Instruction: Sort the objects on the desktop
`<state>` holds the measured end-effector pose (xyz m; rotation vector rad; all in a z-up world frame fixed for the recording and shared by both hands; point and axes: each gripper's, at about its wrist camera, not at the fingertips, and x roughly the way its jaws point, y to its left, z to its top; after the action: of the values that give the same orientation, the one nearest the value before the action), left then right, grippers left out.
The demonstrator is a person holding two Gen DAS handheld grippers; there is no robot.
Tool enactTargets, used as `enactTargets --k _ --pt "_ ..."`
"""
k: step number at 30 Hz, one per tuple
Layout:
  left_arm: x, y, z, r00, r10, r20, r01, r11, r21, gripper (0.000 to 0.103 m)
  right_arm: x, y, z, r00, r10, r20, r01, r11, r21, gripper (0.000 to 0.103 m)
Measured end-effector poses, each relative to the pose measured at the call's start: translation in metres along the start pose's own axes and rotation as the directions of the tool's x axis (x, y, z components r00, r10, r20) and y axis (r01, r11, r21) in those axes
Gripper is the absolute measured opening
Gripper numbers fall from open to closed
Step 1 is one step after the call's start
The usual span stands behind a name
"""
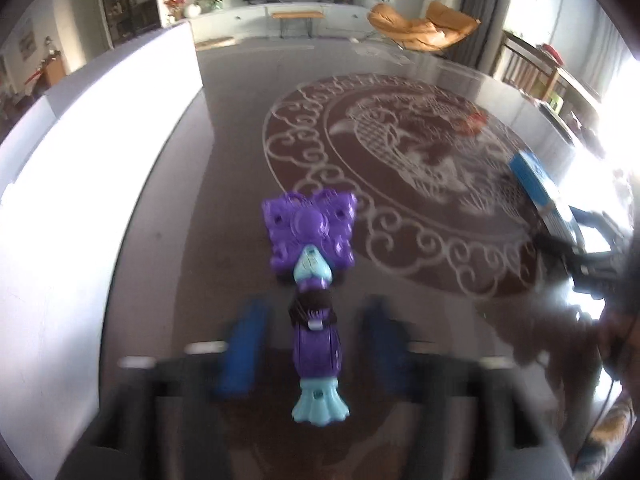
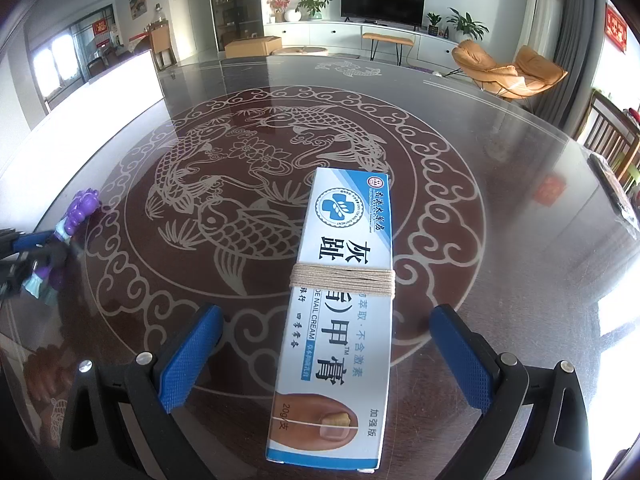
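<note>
We note the left gripper [image 1: 308,344] spread, blue pads either side of the purple toy [image 1: 314,300] without touching it. The toy lies on the desk [image 1: 224,184], long axis running straight away from us, winged end far, teal tail near. The right gripper [image 2: 324,356] is likewise spread astride the cream box [image 2: 340,300], not pinching; box axis also runs away, tilted slightly right.
</note>
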<state>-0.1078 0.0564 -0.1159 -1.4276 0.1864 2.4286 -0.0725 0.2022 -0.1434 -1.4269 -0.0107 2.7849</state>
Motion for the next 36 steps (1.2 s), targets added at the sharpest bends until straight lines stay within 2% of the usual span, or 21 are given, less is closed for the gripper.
enactTargets --k 1,6,8,9,10,11,12,13,16,18,23,31,33,36 --pt "0.001 0.001 0.0 1.0 -0.003 0.002 0.003 1.0 0.008 0.085 0.0 0.0 0.0 1.0 0.0 0.0 0.0 1.0 0.0 0.103" --pt "0.003 0.001 -0.003 1.0 0.022 -0.001 -0.022 0.998 0.062 0.083 0.0 0.0 0.001 1.0 0.002 -0.008 -0.002 1.0 -0.002 0.103" --pt "0.001 -0.001 -0.003 1.0 0.021 0.02 -0.022 0.997 0.075 0.058 0.004 -0.001 0.008 0.997 0.019 -0.078 -0.021 1.0 -0.022 0.103" --pt "0.001 -0.002 -0.002 1.0 0.017 0.025 -0.019 0.997 0.081 0.049 0.006 -0.002 0.012 0.994 0.03 -0.107 -0.033 0.999 -0.027 0.103" --pt "0.002 -0.003 0.001 0.999 0.019 0.031 -0.022 0.996 0.085 0.025 0.008 -0.004 0.017 0.988 0.049 -0.143 -0.054 0.998 -0.027 0.103" --pt "0.003 -0.004 0.003 0.999 0.02 0.032 -0.023 0.996 0.084 0.023 0.009 -0.006 0.021 0.983 0.058 -0.172 -0.064 0.998 -0.028 0.095" --pt "0.002 -0.008 0.003 0.999 0.021 0.034 -0.024 0.997 0.077 0.022 0.01 -0.007 0.025 0.98 0.038 -0.196 -0.048 0.998 -0.042 0.065" --pt "-0.001 -0.008 0.002 0.999 0.02 0.038 -0.023 0.998 0.063 0.022 0.007 -0.007 0.031 0.979 0.033 -0.201 -0.045 0.998 -0.052 0.043" --pt "-0.011 -0.003 -0.006 0.998 -0.008 0.062 0.008 1.0 0.008 0.022 0.001 -0.01 0.041 0.964 0.043 -0.264 -0.054 0.998 -0.036 0.044" --pt "-0.024 -0.004 -0.013 0.996 -0.016 0.089 0.015 1.0 0.009 0.021 -0.011 -0.006 0.044 0.967 0.02 -0.254 -0.041 0.996 -0.077 0.044" --pt "-0.067 0.004 -0.019 0.983 -0.033 0.183 0.038 0.999 -0.024 0.021 -0.038 0.007 0.056 0.967 0.056 -0.248 -0.078 0.994 -0.082 0.044" --pt "-0.128 0.031 -0.031 0.952 -0.04 0.304 0.074 0.992 -0.101 0.021 -0.07 0.063 0.088 0.975 0.097 -0.2 -0.132 0.977 -0.168 0.044" --pt "-0.149 0.048 -0.031 0.944 -0.04 0.327 0.089 0.987 -0.136 0.021 -0.077 0.081 0.095 0.974 0.119 -0.194 -0.156 0.97 -0.189 0.044" --pt "-0.176 0.078 -0.027 0.938 0.002 0.348 0.061 0.983 -0.172 0.021 -0.085 0.124 0.117 0.969 0.166 -0.183 -0.208 0.948 -0.242 0.044"
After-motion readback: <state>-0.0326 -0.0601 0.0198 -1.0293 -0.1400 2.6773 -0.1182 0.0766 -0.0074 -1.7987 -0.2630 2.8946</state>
